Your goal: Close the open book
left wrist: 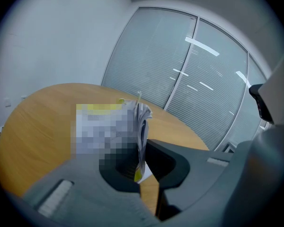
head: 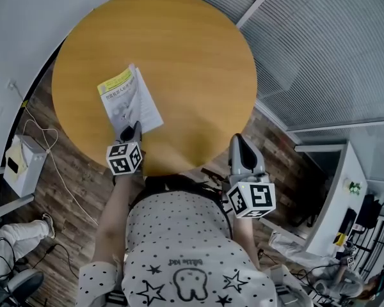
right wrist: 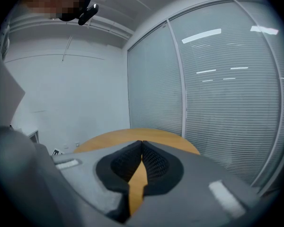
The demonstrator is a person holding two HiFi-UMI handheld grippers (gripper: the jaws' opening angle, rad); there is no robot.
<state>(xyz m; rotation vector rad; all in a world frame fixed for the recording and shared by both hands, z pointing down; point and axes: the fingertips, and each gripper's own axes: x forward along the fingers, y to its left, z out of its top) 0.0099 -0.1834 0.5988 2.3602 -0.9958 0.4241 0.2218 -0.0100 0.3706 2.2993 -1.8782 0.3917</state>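
While left tongs (head: 129,133) pinch book (head: 125,98) pages, right tongs (head: 239,141) closed

Office meeting room. I face a round wooden table (head: 179,56); blind-covered glass partitions (head: 333,50) at two o'clock, white desk (head: 336,190) at four.

I see a white book (head: 129,101) with a yellow-green band on the orange-tan surface (head: 179,43). The shirt (head: 179,248) is white with black dots and stars.
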